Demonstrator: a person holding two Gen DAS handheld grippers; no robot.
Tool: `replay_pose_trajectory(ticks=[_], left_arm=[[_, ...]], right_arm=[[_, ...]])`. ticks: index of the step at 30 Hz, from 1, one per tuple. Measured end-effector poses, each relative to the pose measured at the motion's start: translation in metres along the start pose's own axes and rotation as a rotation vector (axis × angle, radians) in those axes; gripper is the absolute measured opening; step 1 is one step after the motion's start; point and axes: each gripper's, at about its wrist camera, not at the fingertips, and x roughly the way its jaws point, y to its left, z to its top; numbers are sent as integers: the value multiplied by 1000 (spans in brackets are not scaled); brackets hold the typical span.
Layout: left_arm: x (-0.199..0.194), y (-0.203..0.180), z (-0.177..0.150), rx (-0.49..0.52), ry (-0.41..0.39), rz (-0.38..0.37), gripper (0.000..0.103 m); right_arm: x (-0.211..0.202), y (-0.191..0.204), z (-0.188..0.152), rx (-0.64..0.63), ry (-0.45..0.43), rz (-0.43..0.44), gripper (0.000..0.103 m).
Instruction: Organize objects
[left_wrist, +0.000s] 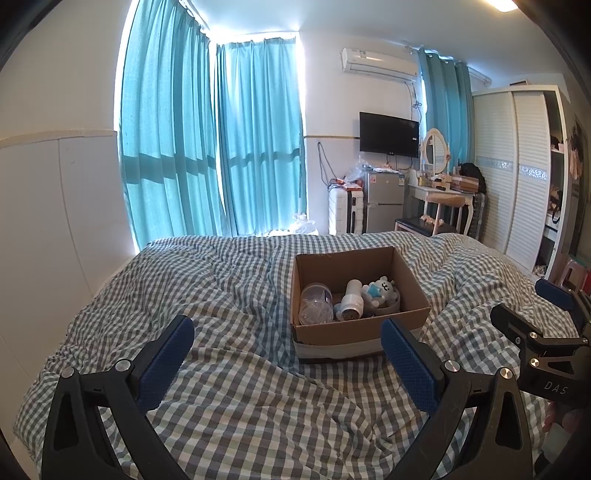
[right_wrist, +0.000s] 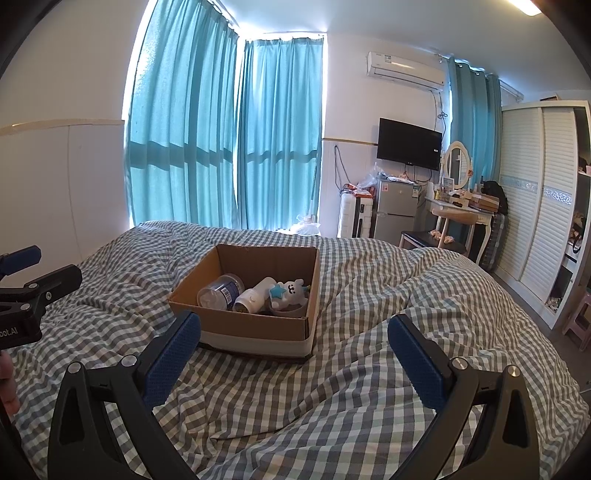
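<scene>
A brown cardboard box (left_wrist: 410, 273) sits on the checked bedspread (left_wrist: 229, 295); it also shows in the right wrist view (right_wrist: 258, 260). Inside lie a clear round tub (left_wrist: 314, 304), a white bottle (left_wrist: 352, 297) and a white bear toy with a blue star (left_wrist: 380, 290). The same tub (right_wrist: 219, 291), bottle (right_wrist: 253, 295) and toy (right_wrist: 290, 291) show in the right wrist view. My left gripper (left_wrist: 288, 332) is open and empty, just short of the box's near side. My right gripper (right_wrist: 295, 328) is open and empty, in front of the box's near right corner.
The right gripper shows at the right edge of the left view (left_wrist: 532, 314); the left one at the left edge of the right view (right_wrist: 33, 277). Beyond the bed stand teal curtains (left_wrist: 210, 147), a small fridge (left_wrist: 382, 199), a dressing table (left_wrist: 443, 192) and a wardrobe (left_wrist: 517, 173).
</scene>
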Motion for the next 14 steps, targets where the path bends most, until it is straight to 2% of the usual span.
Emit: replay_pose_trajectory(ticks=[14], left_arm=[[3, 5, -2, -7, 15, 19, 103]], right_arm=[[3, 3, -2, -7, 13, 4, 102]])
